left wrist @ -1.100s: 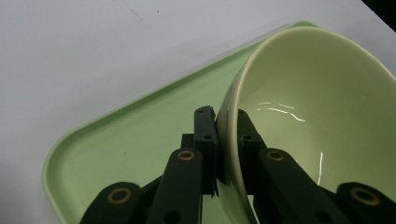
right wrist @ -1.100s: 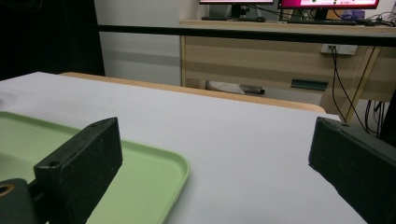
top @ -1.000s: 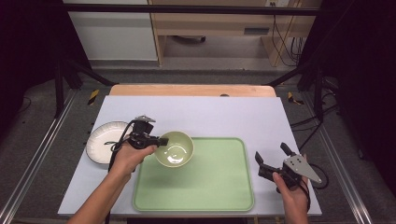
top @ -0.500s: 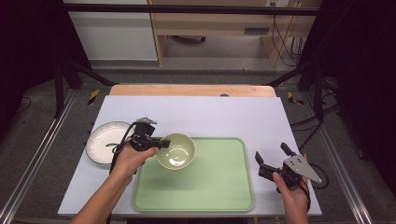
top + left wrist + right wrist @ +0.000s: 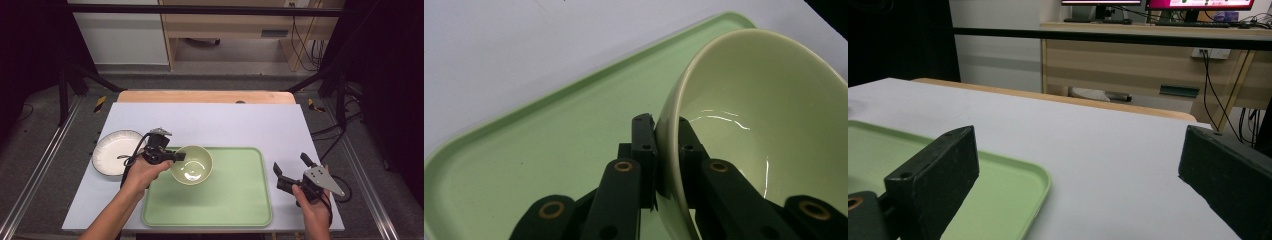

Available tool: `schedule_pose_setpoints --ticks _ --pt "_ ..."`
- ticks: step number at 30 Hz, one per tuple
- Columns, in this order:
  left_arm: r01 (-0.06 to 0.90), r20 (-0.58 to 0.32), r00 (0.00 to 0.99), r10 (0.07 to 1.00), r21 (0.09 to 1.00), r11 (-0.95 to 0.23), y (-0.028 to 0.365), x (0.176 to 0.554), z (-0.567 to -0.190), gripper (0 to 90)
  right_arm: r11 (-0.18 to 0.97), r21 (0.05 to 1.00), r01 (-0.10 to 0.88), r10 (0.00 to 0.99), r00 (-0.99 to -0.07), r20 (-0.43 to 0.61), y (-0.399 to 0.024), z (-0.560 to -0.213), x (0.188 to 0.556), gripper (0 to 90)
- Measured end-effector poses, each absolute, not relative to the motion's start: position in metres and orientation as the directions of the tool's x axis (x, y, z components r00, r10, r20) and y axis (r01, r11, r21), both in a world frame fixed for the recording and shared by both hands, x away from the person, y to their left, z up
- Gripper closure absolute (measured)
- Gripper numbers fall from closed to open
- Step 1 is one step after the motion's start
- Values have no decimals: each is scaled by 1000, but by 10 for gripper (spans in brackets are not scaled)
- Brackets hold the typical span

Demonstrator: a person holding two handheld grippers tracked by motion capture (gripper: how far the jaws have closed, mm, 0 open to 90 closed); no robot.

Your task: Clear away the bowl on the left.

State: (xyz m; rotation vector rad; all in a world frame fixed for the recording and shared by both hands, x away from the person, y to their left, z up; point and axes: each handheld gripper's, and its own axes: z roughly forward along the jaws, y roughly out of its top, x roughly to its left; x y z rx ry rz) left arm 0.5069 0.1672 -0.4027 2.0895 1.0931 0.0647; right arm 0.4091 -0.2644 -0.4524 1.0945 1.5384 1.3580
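Observation:
A pale green bowl hangs over the left part of the green tray, tilted. My left gripper is shut on the bowl's left rim. In the left gripper view the two black jaws pinch the bowl wall, one pad outside and one inside, above the tray. My right gripper rests at the table's right side beside the tray, jaws wide apart with nothing between them. In the right gripper view its fingers frame the tray's corner and bare white tabletop.
A white plate lies on the white table to the left of the tray, just beside the left hand. Black frame posts stand at both sides. A wooden desk with cables stands beyond the far edge.
The left gripper and the bowl have shifted slightly to the right over the tray. The right gripper has stayed put.

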Motion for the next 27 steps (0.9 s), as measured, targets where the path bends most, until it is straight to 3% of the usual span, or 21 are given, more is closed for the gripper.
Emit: schedule_pose_setpoints --ticks 27 --pt "688 -300 652 696 621 -377 152 499 -421 834 49 994 102 949 -314 -14 -265 -453 409 30"
